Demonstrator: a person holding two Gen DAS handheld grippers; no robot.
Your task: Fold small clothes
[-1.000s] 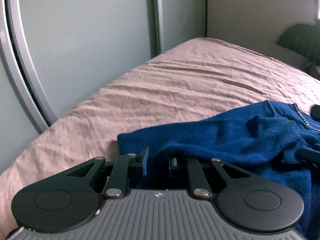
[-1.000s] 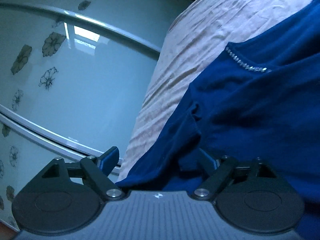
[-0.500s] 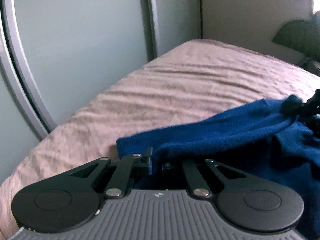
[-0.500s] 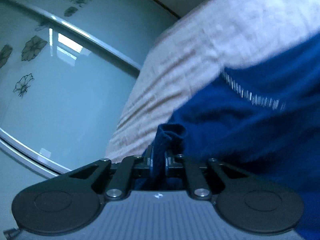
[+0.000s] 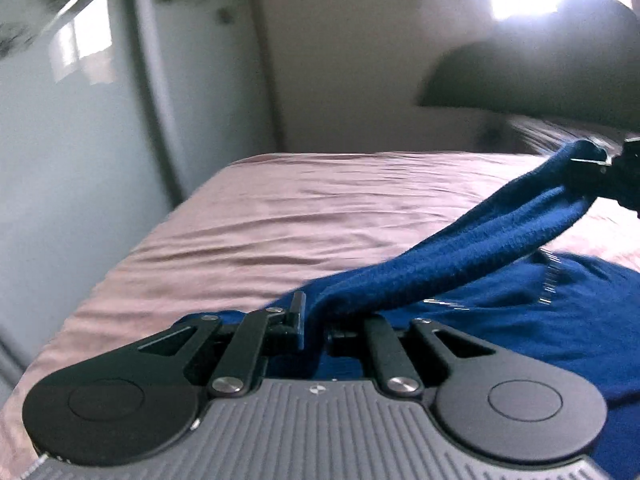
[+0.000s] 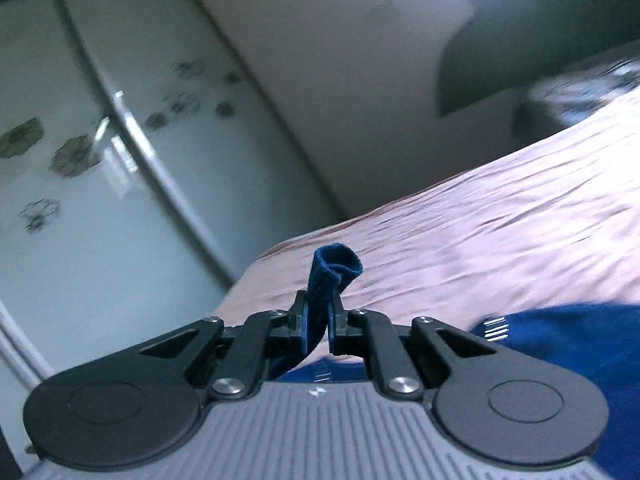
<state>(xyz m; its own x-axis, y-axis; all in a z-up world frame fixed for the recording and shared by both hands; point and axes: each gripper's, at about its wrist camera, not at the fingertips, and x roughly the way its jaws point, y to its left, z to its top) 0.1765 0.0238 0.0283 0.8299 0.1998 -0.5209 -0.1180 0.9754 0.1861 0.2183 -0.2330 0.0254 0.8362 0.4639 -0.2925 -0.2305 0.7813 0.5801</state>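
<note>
A dark blue knitted sweater (image 5: 460, 256) lies on the pink bed (image 5: 320, 208), one edge lifted and stretched between my two grippers. My left gripper (image 5: 314, 320) pinches the near end of that edge; its jaws are opening slightly, with the cloth still pressed between them. At the far right of the left wrist view, my right gripper (image 5: 600, 168) holds the other end higher up. In the right wrist view, my right gripper (image 6: 318, 324) is shut on a folded tab of the sweater (image 6: 336, 268) that sticks up past its tips. The sparkly neckline trim (image 5: 550, 276) shows on the body below.
Pale sliding wardrobe doors (image 5: 80, 140) with flower prints (image 6: 72, 152) stand close along the bed's left side. A dark rounded headboard (image 5: 520, 76) rises at the far end under a bright window. The wrinkled bedspread (image 6: 500, 232) stretches beyond the sweater.
The right gripper closed on the sweater's edge. Both grippers then rose and swung, lifting and stretching that edge off the bed. Both views are now blurred with motion.
</note>
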